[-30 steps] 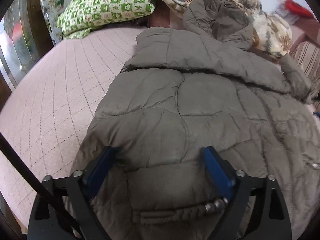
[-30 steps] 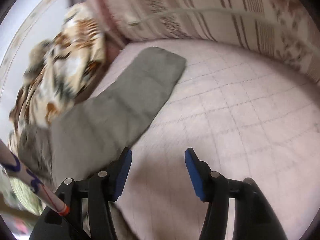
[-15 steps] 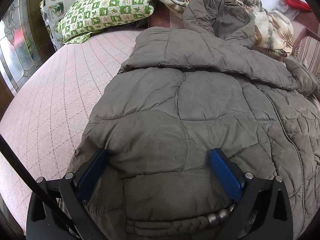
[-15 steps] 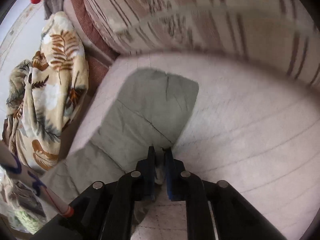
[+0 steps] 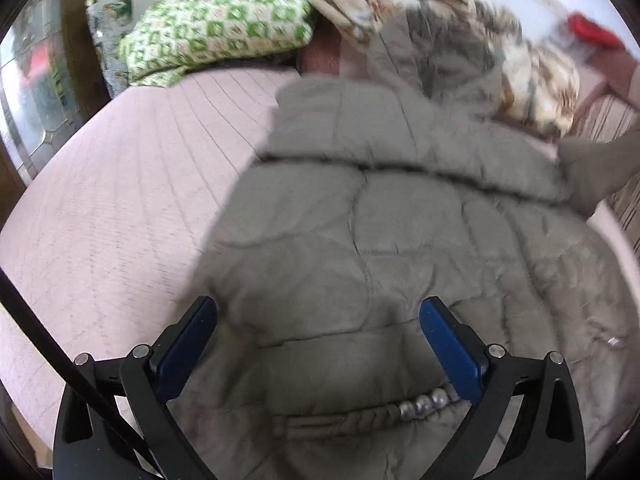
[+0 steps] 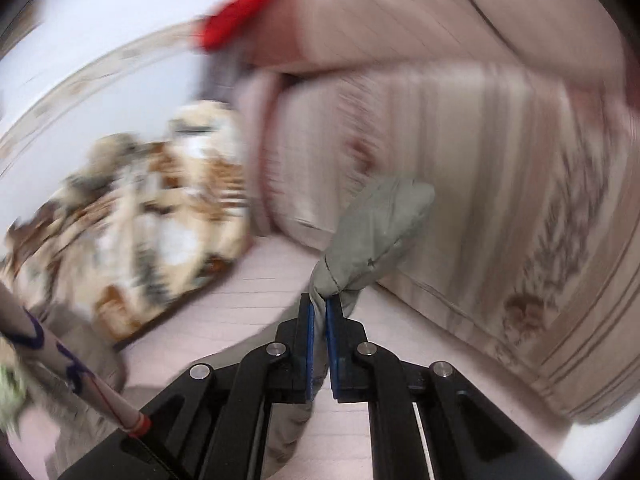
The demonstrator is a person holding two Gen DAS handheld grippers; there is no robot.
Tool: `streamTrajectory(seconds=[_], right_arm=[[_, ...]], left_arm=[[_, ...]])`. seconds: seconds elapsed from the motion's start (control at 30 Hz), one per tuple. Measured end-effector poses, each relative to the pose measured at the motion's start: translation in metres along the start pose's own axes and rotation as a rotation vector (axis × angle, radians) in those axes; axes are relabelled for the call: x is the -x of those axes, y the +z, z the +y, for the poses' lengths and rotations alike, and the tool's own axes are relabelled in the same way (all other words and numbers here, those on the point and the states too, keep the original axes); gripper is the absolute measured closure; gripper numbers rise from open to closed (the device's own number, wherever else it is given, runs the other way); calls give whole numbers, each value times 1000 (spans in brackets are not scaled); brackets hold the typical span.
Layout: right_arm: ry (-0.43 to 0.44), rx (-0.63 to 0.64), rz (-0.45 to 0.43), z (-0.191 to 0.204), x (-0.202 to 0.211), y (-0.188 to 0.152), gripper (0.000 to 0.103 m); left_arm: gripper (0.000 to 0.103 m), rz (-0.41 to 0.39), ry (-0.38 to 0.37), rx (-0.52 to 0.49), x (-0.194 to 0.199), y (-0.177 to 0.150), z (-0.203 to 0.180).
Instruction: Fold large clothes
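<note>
A grey-green quilted puffer jacket (image 5: 400, 240) lies spread on a pink quilted bed (image 5: 120, 208), collar toward the far pillows. My left gripper (image 5: 318, 320) is open, its blue pads straddling the jacket's lower body just above the fabric. My right gripper (image 6: 318, 312) is shut on the jacket's sleeve (image 6: 376, 228) near the cuff and holds it lifted off the bed. In the left wrist view the raised sleeve (image 5: 600, 168) shows at the far right edge.
A green checked pillow (image 5: 220, 36) and a leaf-print blanket (image 5: 460, 40) lie at the head of the bed. A striped cushion wall (image 6: 500, 200) borders the bed beside the sleeve. A red item (image 6: 240, 16) sits on top of it.
My right gripper closed on the sleeve end and has lifted it off the bed. My left gripper stayed open over the jacket's lower body, shifting slightly.
</note>
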State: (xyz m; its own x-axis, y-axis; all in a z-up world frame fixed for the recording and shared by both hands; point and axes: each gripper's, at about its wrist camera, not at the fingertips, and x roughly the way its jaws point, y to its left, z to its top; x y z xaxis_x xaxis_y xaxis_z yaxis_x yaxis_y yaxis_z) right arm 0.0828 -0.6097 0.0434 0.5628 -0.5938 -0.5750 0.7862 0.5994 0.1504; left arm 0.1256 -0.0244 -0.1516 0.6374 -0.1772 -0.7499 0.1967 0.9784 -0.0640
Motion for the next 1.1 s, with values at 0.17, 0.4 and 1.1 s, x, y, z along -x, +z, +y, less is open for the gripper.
streamTrajectory(seconds=[0.17,0.4,1.1], right_arm=[[172,258,-36,128,68,-31,97],[406,537,40,290,108,-148,97],[553,780,255,380,118,-326,73]], left_arm=[[2,-97,102,69,33,17,41],[2,-187,248,183,58,35,104],[2,-134,196,306,59,44,154]])
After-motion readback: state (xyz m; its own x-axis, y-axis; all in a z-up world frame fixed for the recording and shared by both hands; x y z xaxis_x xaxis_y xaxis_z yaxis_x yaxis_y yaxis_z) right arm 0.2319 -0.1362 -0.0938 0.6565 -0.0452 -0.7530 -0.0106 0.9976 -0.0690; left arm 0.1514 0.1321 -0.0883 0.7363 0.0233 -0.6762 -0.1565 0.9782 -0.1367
